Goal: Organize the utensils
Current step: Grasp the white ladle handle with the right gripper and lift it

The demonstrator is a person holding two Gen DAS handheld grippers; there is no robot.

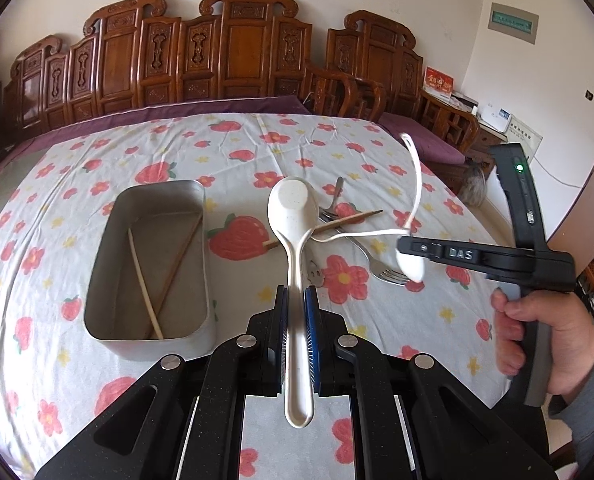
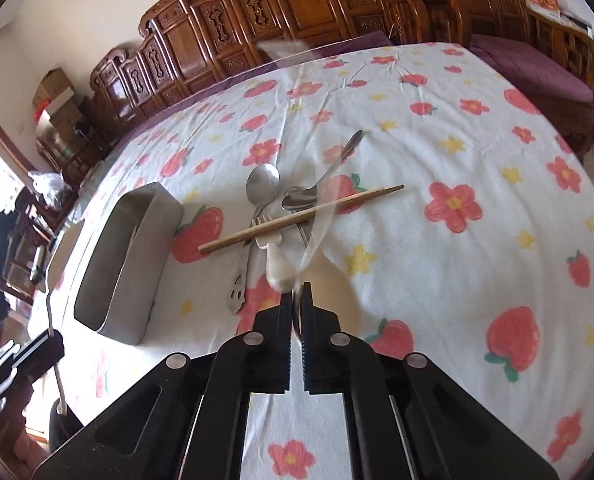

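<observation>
My left gripper (image 1: 295,300) is shut on the handle of a white ceramic spoon (image 1: 291,208), held above the table with its bowl pointing away. My right gripper (image 2: 295,294) is shut on a second white spoon (image 2: 277,270), which is motion-blurred in both views; its bowl also shows in the left wrist view (image 1: 411,266). A metal box (image 1: 149,264) stands to the left with two chopsticks (image 1: 145,284) inside. On the cloth lie a brown chopstick (image 2: 301,218), metal spoons (image 2: 261,188), and a fork (image 2: 265,232).
The table wears a white cloth with strawberries and flowers (image 2: 453,200). Carved wooden chairs (image 1: 233,48) line the far edge. The metal box also shows at the left in the right wrist view (image 2: 125,264). A hand (image 1: 537,332) holds the right gripper's grip.
</observation>
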